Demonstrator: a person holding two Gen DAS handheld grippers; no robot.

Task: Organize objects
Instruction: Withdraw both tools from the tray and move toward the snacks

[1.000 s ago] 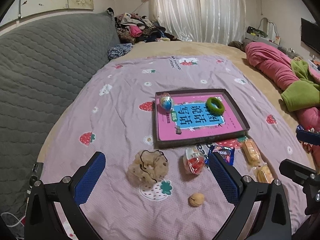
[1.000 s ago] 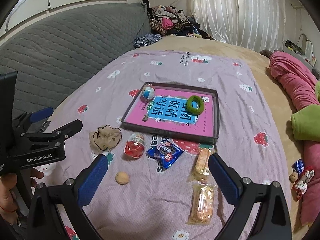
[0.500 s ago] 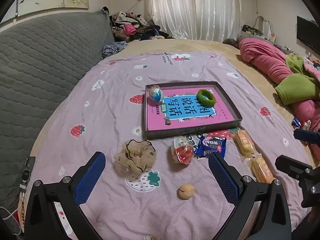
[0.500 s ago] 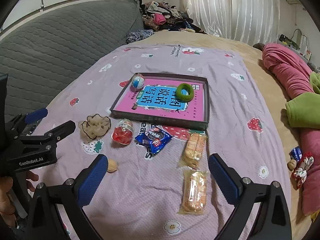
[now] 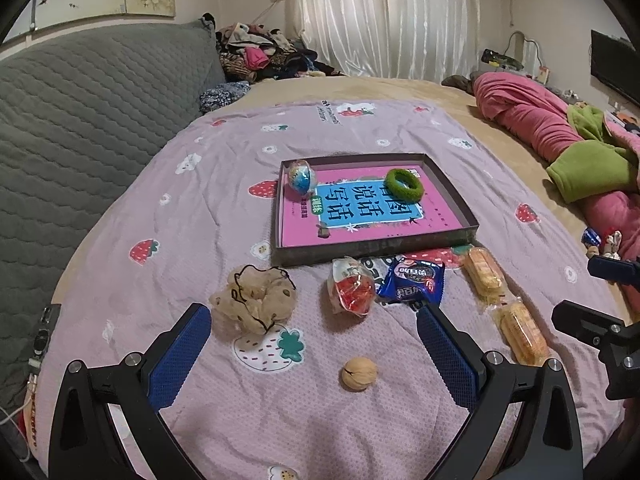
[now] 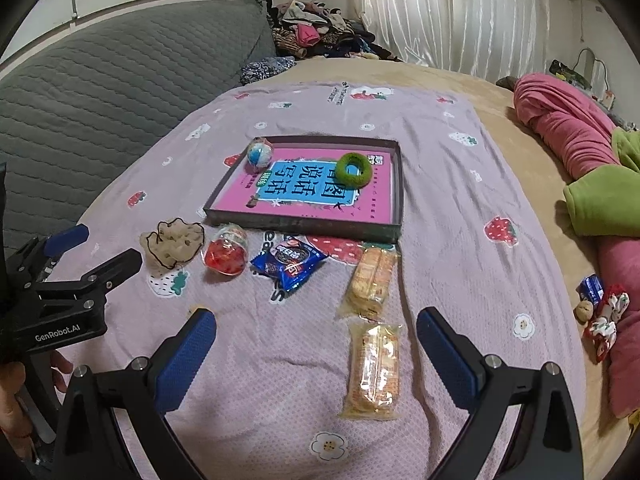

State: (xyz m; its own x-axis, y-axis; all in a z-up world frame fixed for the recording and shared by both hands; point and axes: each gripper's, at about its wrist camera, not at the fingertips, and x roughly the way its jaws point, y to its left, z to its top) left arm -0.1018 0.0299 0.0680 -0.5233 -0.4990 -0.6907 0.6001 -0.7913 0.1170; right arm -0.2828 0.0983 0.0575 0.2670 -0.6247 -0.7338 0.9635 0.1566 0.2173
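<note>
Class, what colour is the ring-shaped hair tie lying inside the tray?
Green. The hair tie shows best in the right wrist view.

White lettering "GenRobot.AI" stands on the black body of the left gripper (image 6: 92,258), seen left of the right gripper's fingers (image 6: 188,354). Ahead of them, the pink book (image 6: 316,194) carries large Chinese characters — upside down. The blue snack packet (image 6: 289,265) bears lettering too blurred to read.

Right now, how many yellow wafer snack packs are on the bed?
2. The far pack lies just in front of the tray's near right corner; the near pack lies right behind it, between the right gripper's open fingers. None look hidden.
</note>
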